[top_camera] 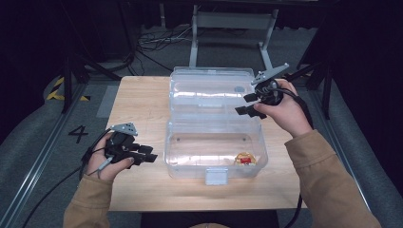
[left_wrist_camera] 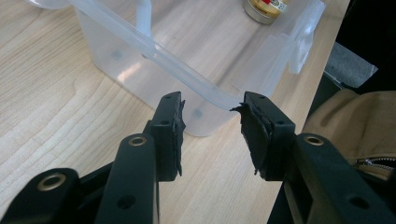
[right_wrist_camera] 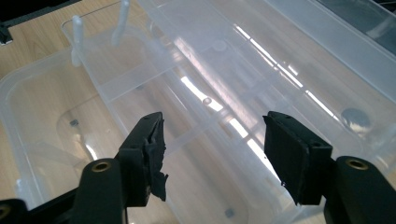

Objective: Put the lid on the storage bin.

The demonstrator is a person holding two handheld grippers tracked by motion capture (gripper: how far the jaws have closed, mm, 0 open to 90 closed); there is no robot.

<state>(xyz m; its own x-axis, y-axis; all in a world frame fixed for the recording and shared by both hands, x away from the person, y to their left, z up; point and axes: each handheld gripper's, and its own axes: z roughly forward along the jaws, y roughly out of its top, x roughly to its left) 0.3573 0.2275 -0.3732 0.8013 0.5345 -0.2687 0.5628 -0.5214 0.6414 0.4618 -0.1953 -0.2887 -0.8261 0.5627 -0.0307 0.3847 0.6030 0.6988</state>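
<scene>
High view: clear plastic storage box [top_camera: 215,154] at mid-table, lid [top_camera: 209,90] flung open toward the far edge, long axis running left to right. Right gripper [top_camera: 249,104] hovering at the lid's right end, jaws apart, clamping nothing; nearer hand for swinging it shut. Left gripper [top_camera: 146,156] just beside the box's left wall, jaws apart, empty. Small gold tin [top_camera: 245,159] inside, front right corner.

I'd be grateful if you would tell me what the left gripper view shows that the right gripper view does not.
Left gripper view alone: a small gold tin with a red label inside the clear box, the box's front latch, and a tan sleeve. Right gripper view alone: the open lid with a grey round disc on it. Both: the clear box, the wooden table, and open black jaws.
</scene>
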